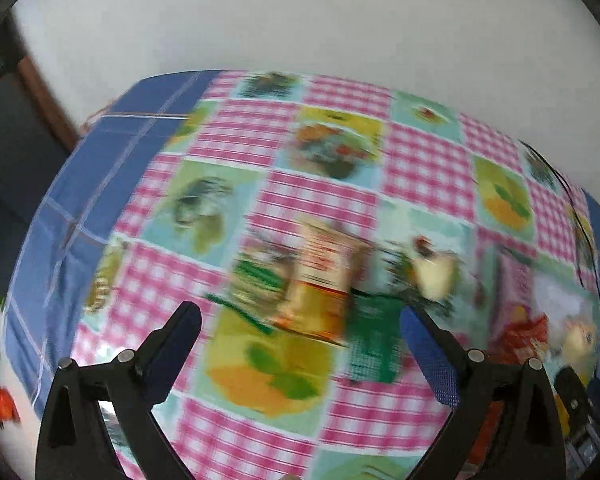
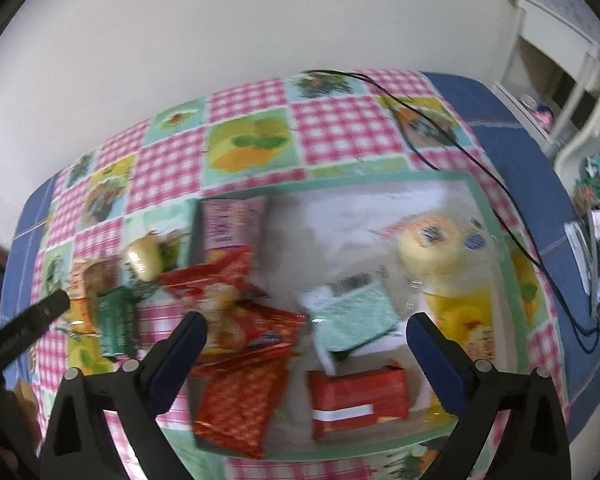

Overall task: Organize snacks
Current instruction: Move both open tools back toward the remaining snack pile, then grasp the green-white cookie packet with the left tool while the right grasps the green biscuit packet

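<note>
Both views are motion-blurred. My left gripper is open and empty above an orange-yellow snack pack and a green packet on the patterned tablecloth. A pale round snack lies to their right. My right gripper is open and empty over a green-rimmed white tray. The tray holds red packets, a red box, a mint-green packet, a pink packet and a yellow bagged snack. The orange pack, green packet and pale snack lie left of the tray.
A black cable runs across the table's far right part and over the edge. A white wall stands behind the table. White shelving and clutter sit to the right. The left gripper's finger shows at the right wrist view's left edge.
</note>
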Demonstrator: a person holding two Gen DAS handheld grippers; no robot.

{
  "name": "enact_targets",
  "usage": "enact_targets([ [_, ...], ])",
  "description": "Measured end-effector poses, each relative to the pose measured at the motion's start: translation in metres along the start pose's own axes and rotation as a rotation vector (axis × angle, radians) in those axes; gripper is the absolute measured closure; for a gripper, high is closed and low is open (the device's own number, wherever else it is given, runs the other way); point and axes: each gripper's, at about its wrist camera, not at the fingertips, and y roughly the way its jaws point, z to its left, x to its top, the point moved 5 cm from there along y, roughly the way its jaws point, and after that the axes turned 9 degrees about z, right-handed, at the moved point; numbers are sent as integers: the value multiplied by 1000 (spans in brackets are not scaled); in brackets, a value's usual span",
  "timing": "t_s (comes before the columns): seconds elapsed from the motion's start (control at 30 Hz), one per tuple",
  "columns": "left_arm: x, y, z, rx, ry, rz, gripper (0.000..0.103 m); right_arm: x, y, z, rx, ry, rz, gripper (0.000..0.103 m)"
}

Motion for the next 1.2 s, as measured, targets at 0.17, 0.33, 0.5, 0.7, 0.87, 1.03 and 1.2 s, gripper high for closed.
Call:
enact_targets([
  [0.17, 7, 4, 51, 44, -105, -4, 4, 0, -8, 42, 35, -76, -30, 2],
  [0.33, 8, 8, 89, 64, -182, 5, 4, -4, -11, 87, 95, -153, -49, 2],
  [0.5, 11, 16, 102, 53, -201, 16, 4, -12, -7, 128, 129, -236, -50, 2],
  [0.7, 17, 32, 99, 25, -171, 48, 4, -16, 11, 156, 130, -294, -36, 2],
  [0.87, 26, 49, 85, 1, -115, 67, 4, -16, 31, 170, 122, -328, -22, 2],
  [1.03, 31, 68, 71, -20, -49, 97, 3, -15, 51, 174, 98, -333, -4, 3],
  [1.2, 34, 80, 59, -57, -8, 115, 3, -13, 67, 173, 87, -328, 20, 10],
])
